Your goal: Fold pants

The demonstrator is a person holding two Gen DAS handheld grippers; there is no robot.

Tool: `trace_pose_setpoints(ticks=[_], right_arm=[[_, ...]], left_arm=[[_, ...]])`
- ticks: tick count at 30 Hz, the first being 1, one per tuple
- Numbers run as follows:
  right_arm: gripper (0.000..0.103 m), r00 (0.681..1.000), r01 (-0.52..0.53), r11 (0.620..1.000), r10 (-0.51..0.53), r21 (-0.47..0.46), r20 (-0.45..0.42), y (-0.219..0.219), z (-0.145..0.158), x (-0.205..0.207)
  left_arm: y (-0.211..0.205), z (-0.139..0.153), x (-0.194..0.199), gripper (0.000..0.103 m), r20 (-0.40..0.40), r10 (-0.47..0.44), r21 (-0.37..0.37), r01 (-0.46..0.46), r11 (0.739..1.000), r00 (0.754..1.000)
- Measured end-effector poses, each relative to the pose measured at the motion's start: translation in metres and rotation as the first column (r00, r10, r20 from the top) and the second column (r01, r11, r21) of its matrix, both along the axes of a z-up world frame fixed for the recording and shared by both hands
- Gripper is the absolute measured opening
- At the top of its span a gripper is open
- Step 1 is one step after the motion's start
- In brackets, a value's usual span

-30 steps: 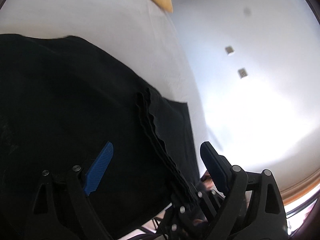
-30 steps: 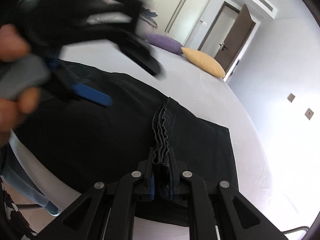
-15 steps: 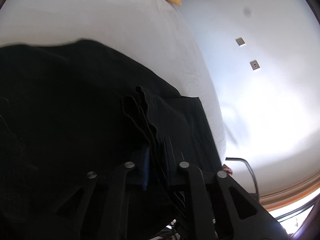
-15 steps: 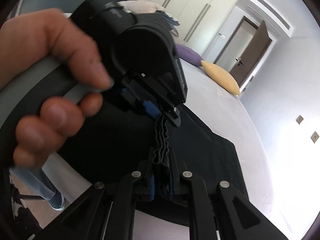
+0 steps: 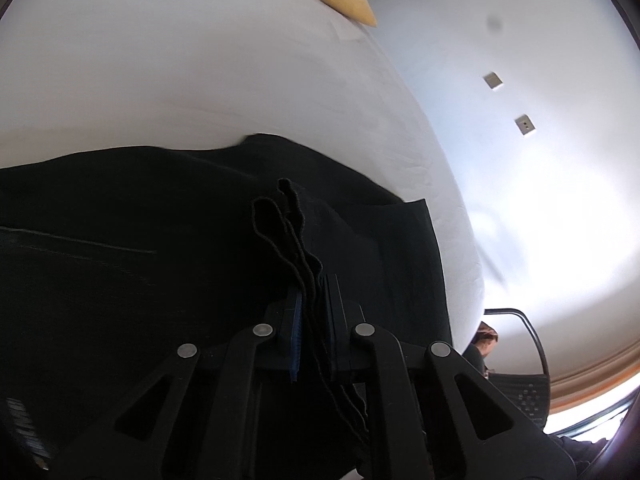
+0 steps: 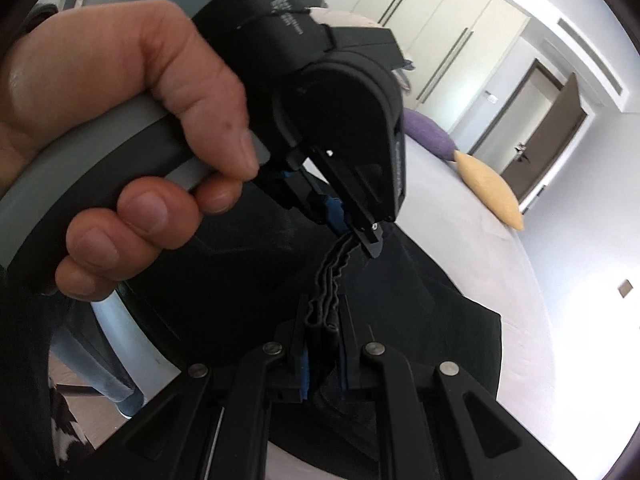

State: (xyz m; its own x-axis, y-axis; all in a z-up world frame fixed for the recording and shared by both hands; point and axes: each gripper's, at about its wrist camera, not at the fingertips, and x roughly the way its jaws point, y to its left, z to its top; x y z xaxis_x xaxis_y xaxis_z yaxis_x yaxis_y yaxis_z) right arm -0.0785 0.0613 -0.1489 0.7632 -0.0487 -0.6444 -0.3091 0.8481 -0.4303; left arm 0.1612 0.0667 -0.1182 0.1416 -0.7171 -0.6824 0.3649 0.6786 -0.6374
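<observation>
Gripping the black pants (image 5: 168, 264) hem stack, both left gripper (image 5: 314, 344) and right gripper (image 6: 322, 354) were clamped; final fold was judged pending.

The black pants (image 5: 120, 264) are lying spread across the white bed (image 5: 180, 80), partly folded. Their layered, wavy hem edges (image 6: 330, 280) are standing bunched upward, and one flat corner (image 6: 472, 344) is resting near the bed edge.
</observation>
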Motion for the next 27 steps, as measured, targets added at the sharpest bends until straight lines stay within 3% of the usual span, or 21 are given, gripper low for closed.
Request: trace_pose_setpoints(ticks=[7, 9, 12, 16, 18, 21, 24, 27], right_arm=[[0.012, 0.997, -0.031, 0.999, 0.030, -0.012, -0.064, -0.008, -0.014, 0.011], [0.013, 0.996, -0.031, 1.000, 0.031, 0.001, -0.084, -0.014, -0.015, 0.019], [0.017, 0.993, -0.033, 0.999, 0.037, 0.032, -0.112, -0.025, -0.019, 0.021], [0.036, 0.989, -0.027, 0.990, 0.047, 0.140, -0.141, -0.049, -0.008, 0.018], [0.039, 0.982, -0.019, 0.975, 0.060, 0.222, -0.177, -0.070, -0.002, 0.013], [0.039, 0.966, 0.013, 0.929, 0.084, 0.371, -0.244, -0.110, 0.010, 0.008], [0.030, 0.953, 0.075, 0.825, 0.107, 0.561, -0.284, -0.166, 0.027, 0.007], [0.024, 0.938, 0.181, 0.677, 0.098, 0.713, -0.332, -0.241, 0.034, 0.018]], left_arm=[[0.033, -0.021, 0.019, 0.009, -0.019, 0.024, 0.032, -0.023, 0.999, 1.000], [0.027, -0.026, 0.034, 0.009, -0.023, 0.029, 0.046, -0.028, 0.999, 0.999], [0.012, -0.035, 0.017, 0.010, -0.013, 0.034, 0.052, -0.033, 0.998, 0.999], [0.020, -0.022, 0.005, 0.010, 0.051, 0.056, 0.114, -0.061, 0.992, 0.997], [0.031, -0.013, -0.001, 0.010, 0.097, 0.074, 0.158, -0.089, 0.983, 0.993], [0.028, 0.007, -0.012, 0.010, 0.184, 0.068, 0.195, -0.104, 0.975, 0.981], [0.010, 0.019, -0.025, 0.010, 0.278, 0.004, 0.257, -0.078, 0.963, 0.961], [-0.019, 0.015, -0.046, 0.010, 0.344, -0.117, 0.371, -0.020, 0.929, 0.932]])
